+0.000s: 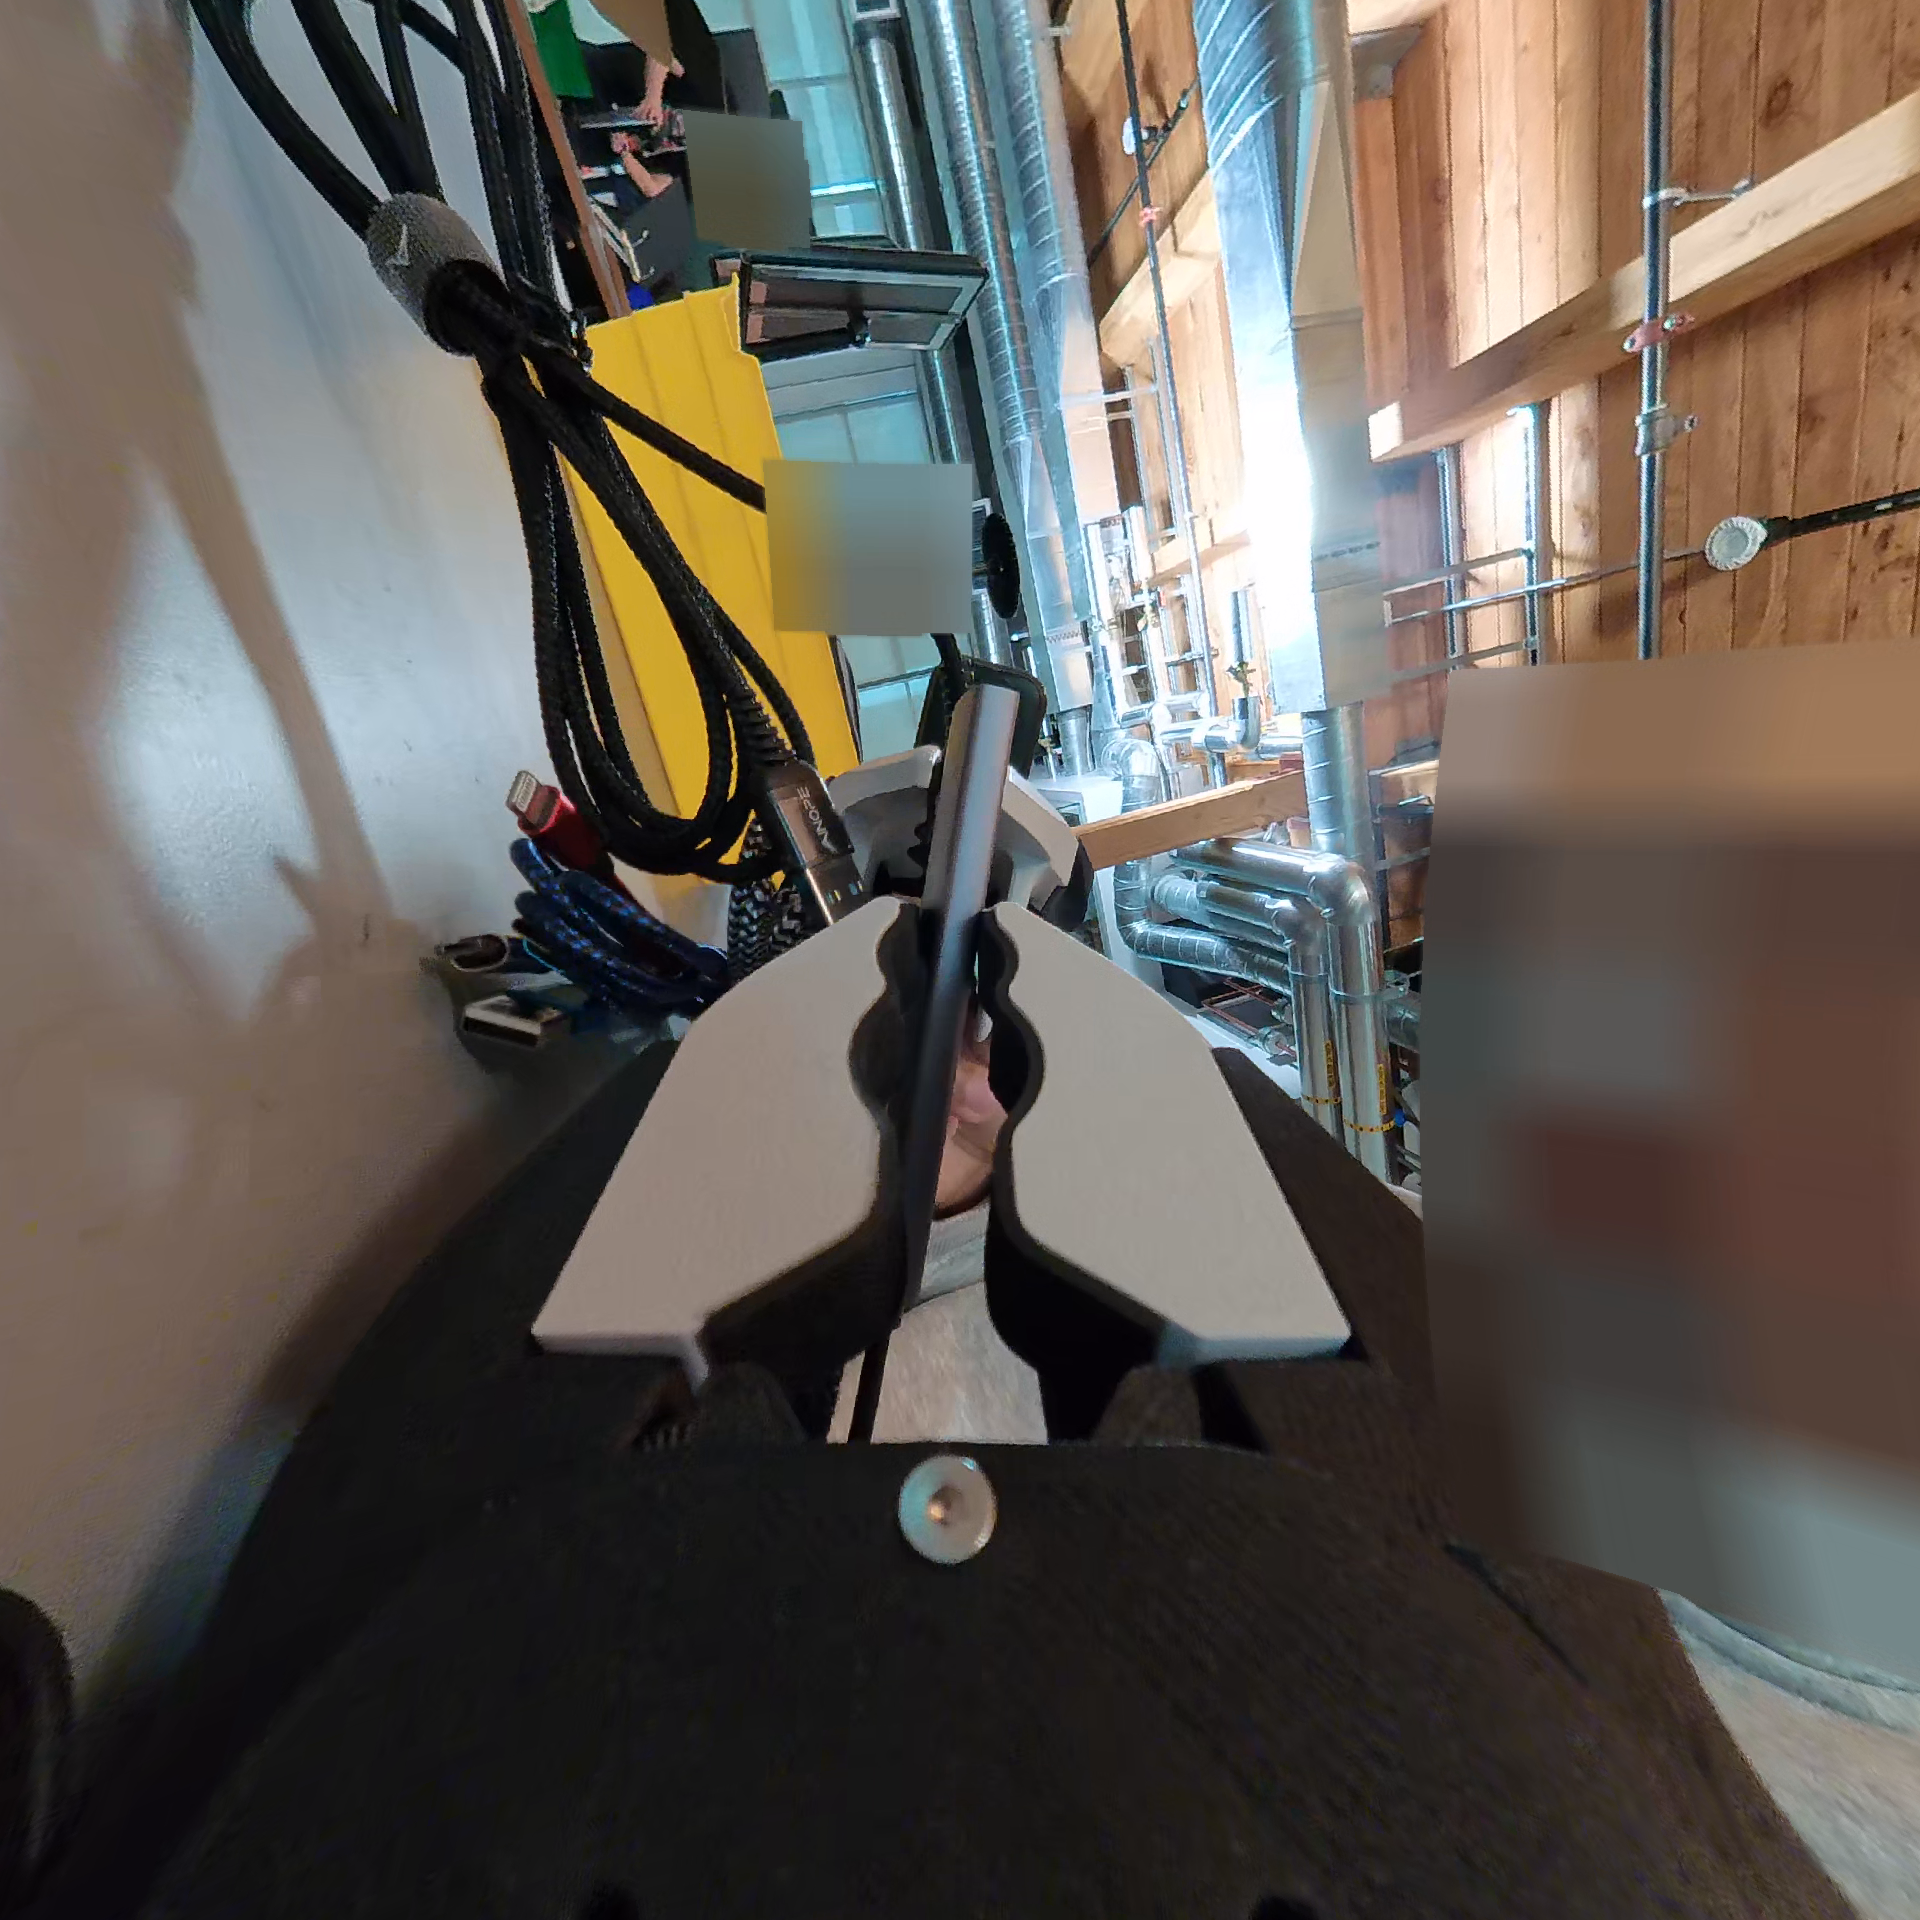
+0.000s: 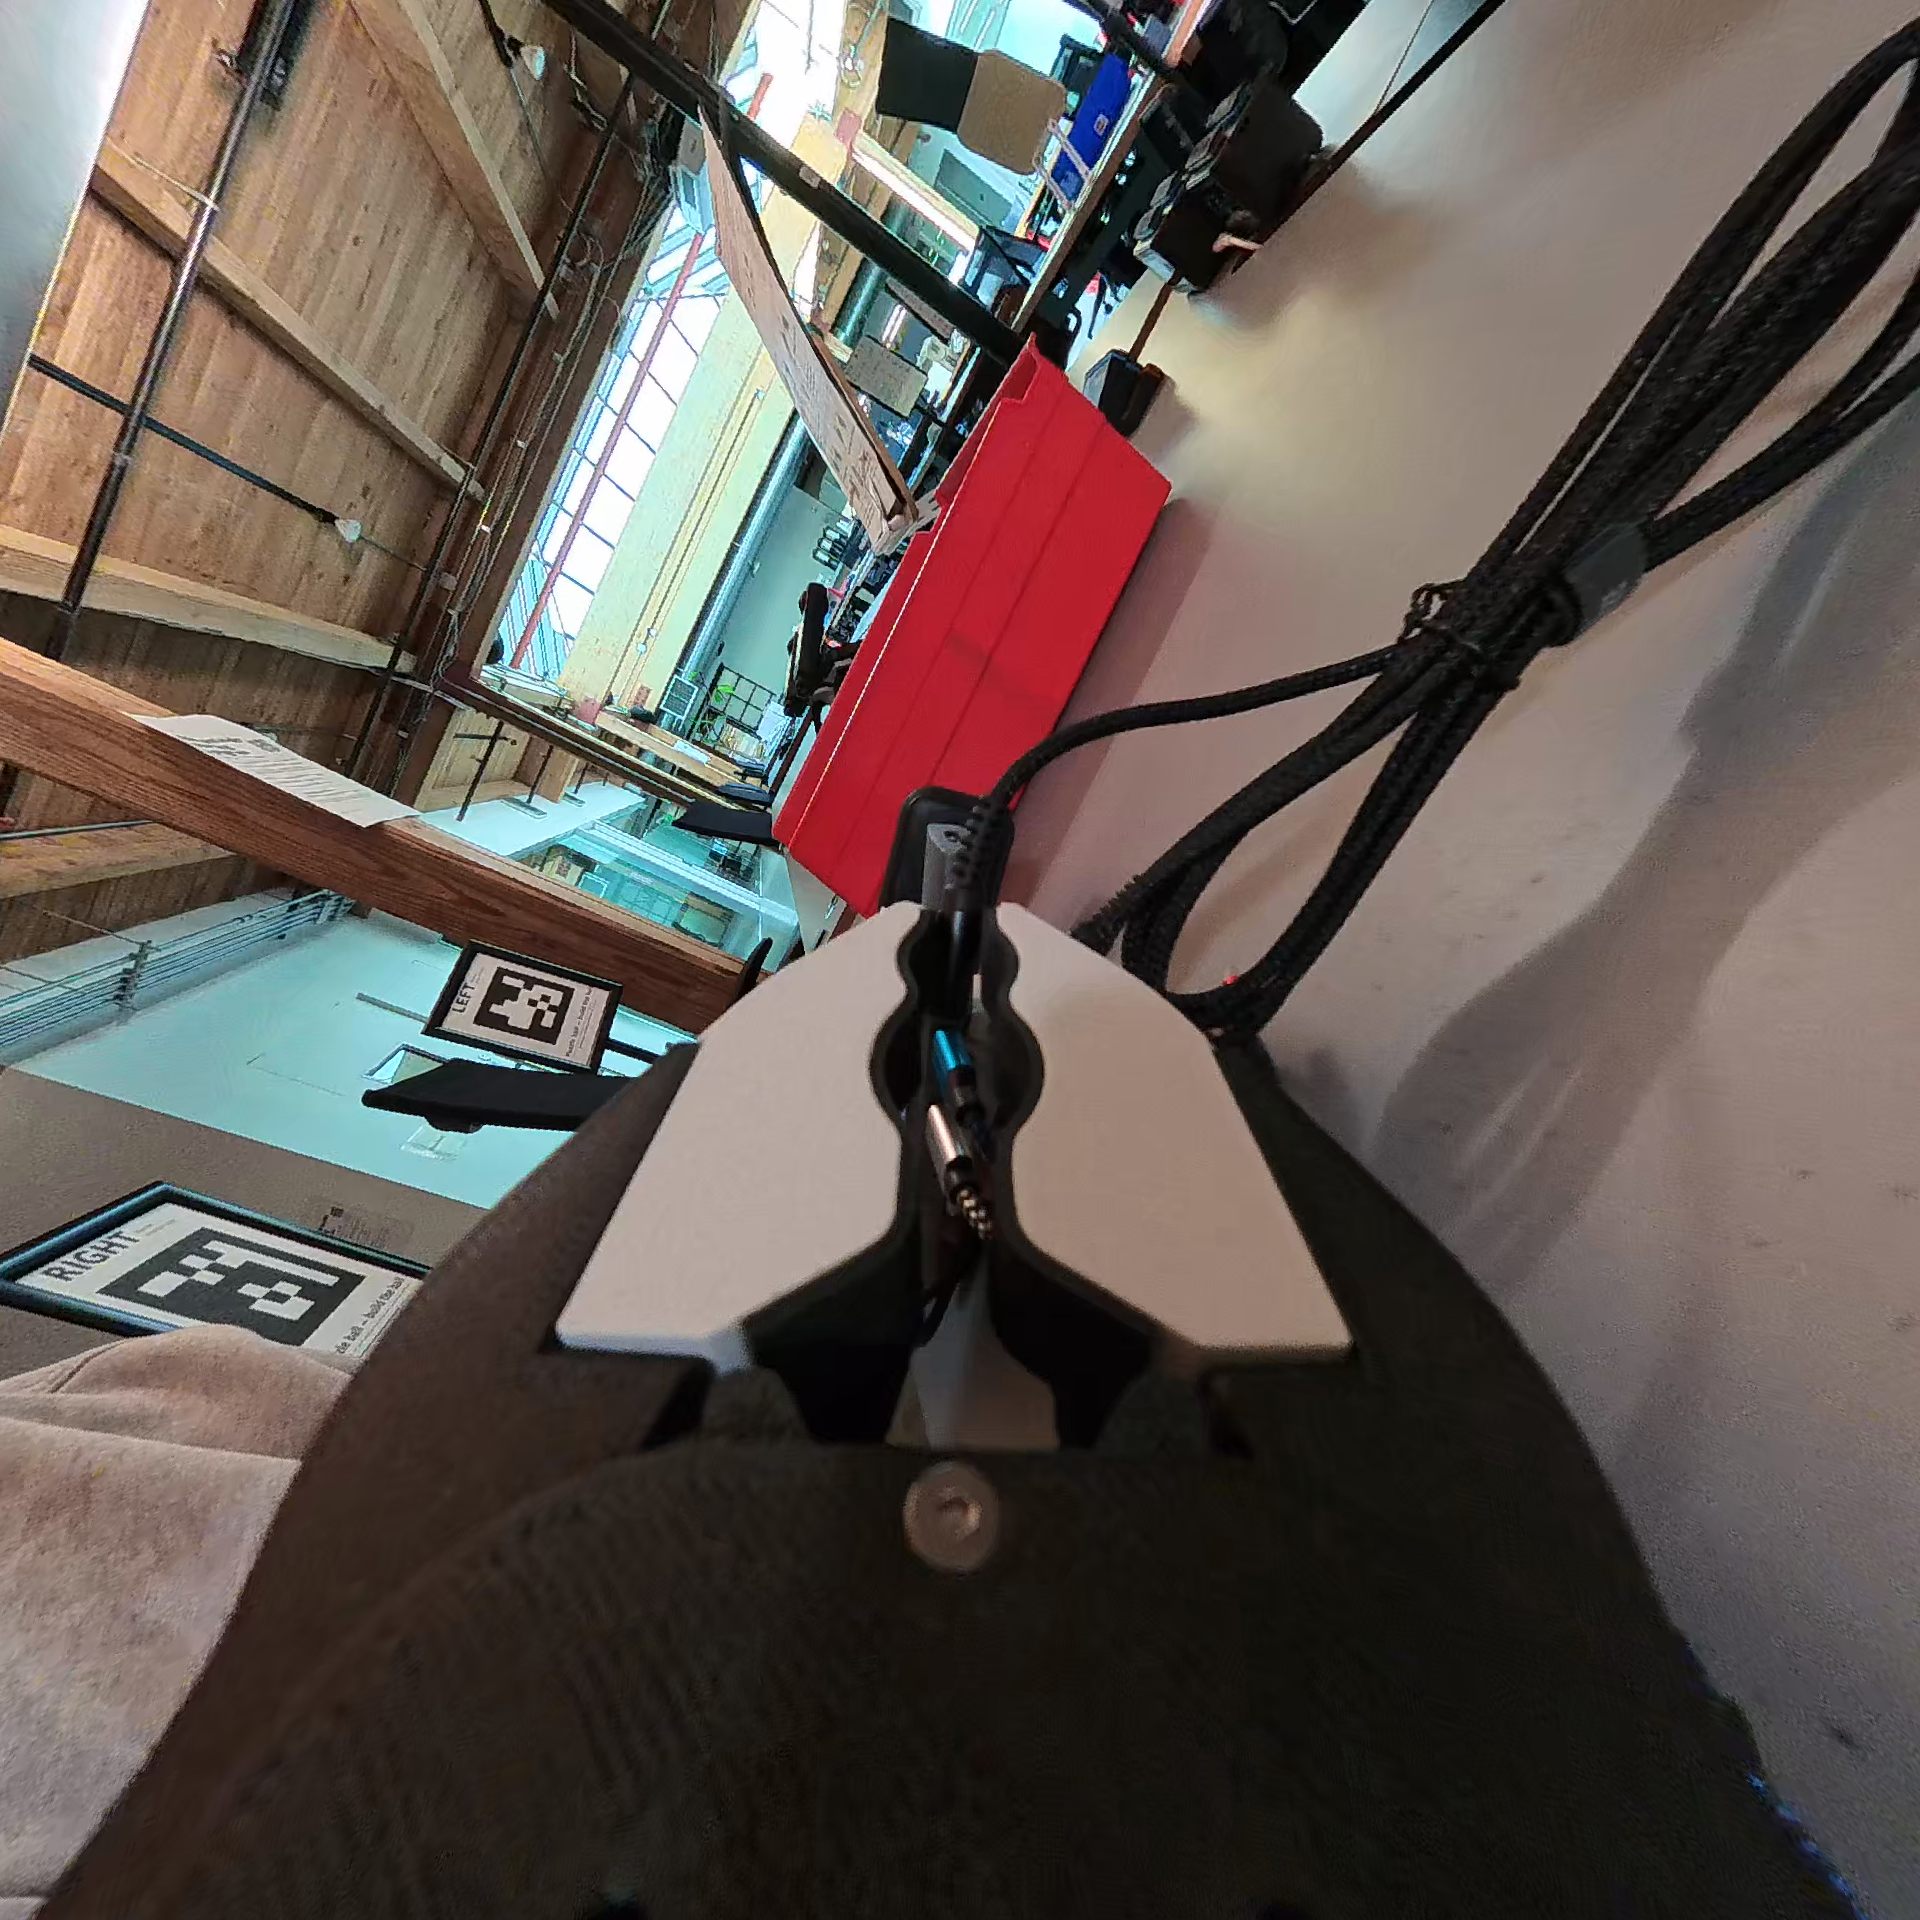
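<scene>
My left gripper (image 1: 948,916) is shut on a thin dark flat device (image 1: 961,821), seen edge-on and standing out past the fingertips. The right gripper's white fingers (image 1: 1039,826) close around the same device just beyond. In the right wrist view, my right gripper (image 2: 951,923) is shut at its tips on a grey plug (image 2: 948,862) of a black braided cable (image 2: 1195,707), right against the dark device (image 2: 912,831). A blue and a silver jack plug (image 2: 951,1132) show in the gap between the fingers. I cannot tell whether they are clamped.
A white table (image 1: 343,644) carries a tied bundle of black braided cable (image 1: 582,582), a red plug (image 1: 545,810), a blue braided cable (image 1: 603,925) and USB plugs. A yellow bin (image 1: 686,499) and a red bin (image 2: 966,634) stand behind. Two framed marker cards (image 2: 525,1003) are nearby.
</scene>
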`<action>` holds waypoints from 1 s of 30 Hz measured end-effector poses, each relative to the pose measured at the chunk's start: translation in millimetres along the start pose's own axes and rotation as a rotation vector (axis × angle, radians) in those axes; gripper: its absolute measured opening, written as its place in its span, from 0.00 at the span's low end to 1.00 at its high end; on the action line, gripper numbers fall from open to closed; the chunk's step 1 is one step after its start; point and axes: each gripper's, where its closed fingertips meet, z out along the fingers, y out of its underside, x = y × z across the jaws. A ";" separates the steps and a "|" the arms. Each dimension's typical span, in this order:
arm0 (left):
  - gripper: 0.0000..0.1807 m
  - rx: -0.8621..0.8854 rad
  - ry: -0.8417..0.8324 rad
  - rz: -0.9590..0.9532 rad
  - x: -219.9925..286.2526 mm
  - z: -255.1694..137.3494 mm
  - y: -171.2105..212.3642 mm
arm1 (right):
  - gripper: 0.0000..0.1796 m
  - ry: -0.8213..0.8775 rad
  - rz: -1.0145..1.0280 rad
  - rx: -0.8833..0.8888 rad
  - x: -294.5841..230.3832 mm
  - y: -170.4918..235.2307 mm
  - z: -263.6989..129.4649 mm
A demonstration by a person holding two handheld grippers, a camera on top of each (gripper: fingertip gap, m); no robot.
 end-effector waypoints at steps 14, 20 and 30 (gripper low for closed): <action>0.06 0.006 0.015 -0.001 2.2 -0.7 -1.1 | 0.05 -0.016 -0.038 -0.048 -3.0 1.8 4.0; 0.06 0.003 0.015 -0.002 2.2 -0.3 -0.7 | 0.06 0.012 -0.056 -0.171 3.0 8.7 3.3; 0.06 -0.048 0.005 -0.003 0.8 3.2 7.4 | 0.07 -0.093 0.026 -0.405 -3.5 26.0 -4.6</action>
